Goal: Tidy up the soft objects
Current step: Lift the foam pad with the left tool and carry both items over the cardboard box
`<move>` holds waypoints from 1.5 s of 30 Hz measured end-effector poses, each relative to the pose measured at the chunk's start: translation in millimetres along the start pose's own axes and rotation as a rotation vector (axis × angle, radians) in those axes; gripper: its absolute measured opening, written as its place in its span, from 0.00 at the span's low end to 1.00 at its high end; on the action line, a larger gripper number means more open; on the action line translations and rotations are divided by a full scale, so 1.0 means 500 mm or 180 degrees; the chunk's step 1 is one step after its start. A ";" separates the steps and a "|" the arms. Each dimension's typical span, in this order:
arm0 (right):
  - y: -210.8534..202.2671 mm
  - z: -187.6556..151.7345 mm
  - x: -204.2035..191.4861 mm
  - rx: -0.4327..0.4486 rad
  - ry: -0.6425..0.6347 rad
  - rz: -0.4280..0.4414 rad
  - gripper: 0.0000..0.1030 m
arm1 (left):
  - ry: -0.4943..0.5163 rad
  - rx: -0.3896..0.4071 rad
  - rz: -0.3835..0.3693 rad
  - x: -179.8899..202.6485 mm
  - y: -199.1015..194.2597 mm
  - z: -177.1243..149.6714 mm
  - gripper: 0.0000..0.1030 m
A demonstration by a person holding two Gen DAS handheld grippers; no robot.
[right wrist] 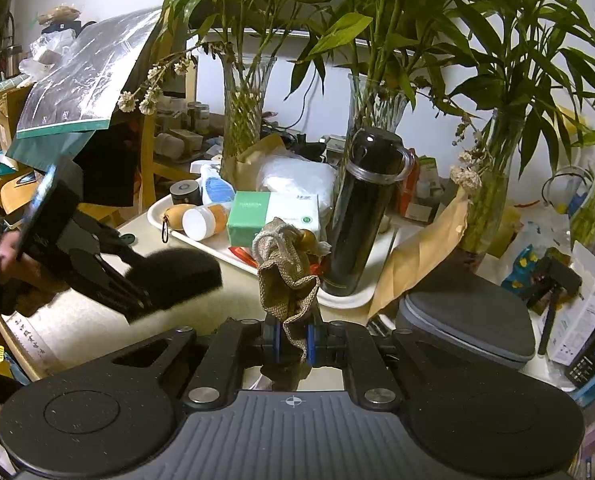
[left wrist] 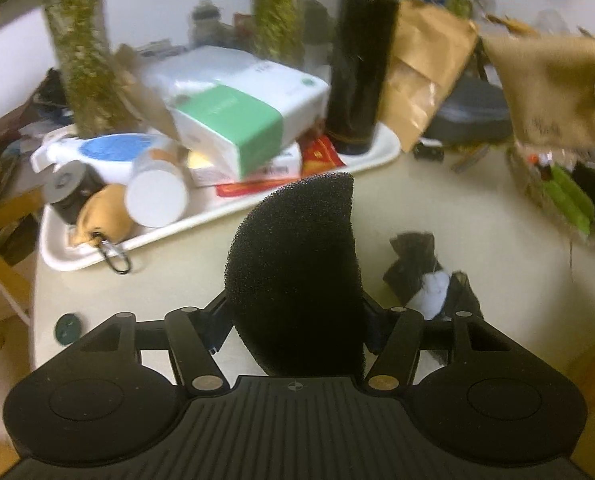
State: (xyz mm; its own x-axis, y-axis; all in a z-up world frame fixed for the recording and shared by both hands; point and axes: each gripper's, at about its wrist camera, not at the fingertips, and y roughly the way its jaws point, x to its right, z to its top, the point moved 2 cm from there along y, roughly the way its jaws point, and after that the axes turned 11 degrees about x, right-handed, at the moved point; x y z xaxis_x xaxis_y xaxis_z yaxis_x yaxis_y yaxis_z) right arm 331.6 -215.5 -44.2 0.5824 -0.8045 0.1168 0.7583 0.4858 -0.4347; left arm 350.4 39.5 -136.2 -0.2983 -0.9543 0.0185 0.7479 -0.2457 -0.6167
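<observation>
My left gripper (left wrist: 297, 320) is shut on a black foam sponge (left wrist: 297, 264), held upright above the pale table (left wrist: 437, 192); the sponge hides the fingertips. It also shows in the right wrist view (right wrist: 177, 276), held at the left. My right gripper (right wrist: 293, 340) is shut on a tan burlap drawstring pouch (right wrist: 285, 276), held above the table; the pouch shows in the left wrist view (left wrist: 553, 88) at the upper right. A small black and white cloth bundle (left wrist: 429, 276) lies on the table right of the sponge.
A white tray (left wrist: 97, 256) holds tissue boxes (left wrist: 233, 128), a black flask (left wrist: 361, 72), a white jar (left wrist: 157, 196) and a tan pouch with a carabiner (left wrist: 101, 216). Glass vases with plants (right wrist: 245, 120), a brown paper bag (right wrist: 417, 252) and a grey case (right wrist: 465, 320) stand around.
</observation>
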 end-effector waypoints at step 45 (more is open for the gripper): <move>-0.234 0.079 -0.019 0.0360 0.0403 0.0161 0.14 | -0.0220 0.0517 0.0251 0.125 -0.463 0.057 0.59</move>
State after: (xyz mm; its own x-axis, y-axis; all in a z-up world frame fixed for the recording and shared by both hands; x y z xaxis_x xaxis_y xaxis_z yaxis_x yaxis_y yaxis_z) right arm 248.9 -251.4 40.6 0.5846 -0.8111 -0.0191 0.7612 0.5564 -0.3332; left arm 175.5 31.8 30.4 -0.1976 -0.9797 0.0326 0.8548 -0.1885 -0.4835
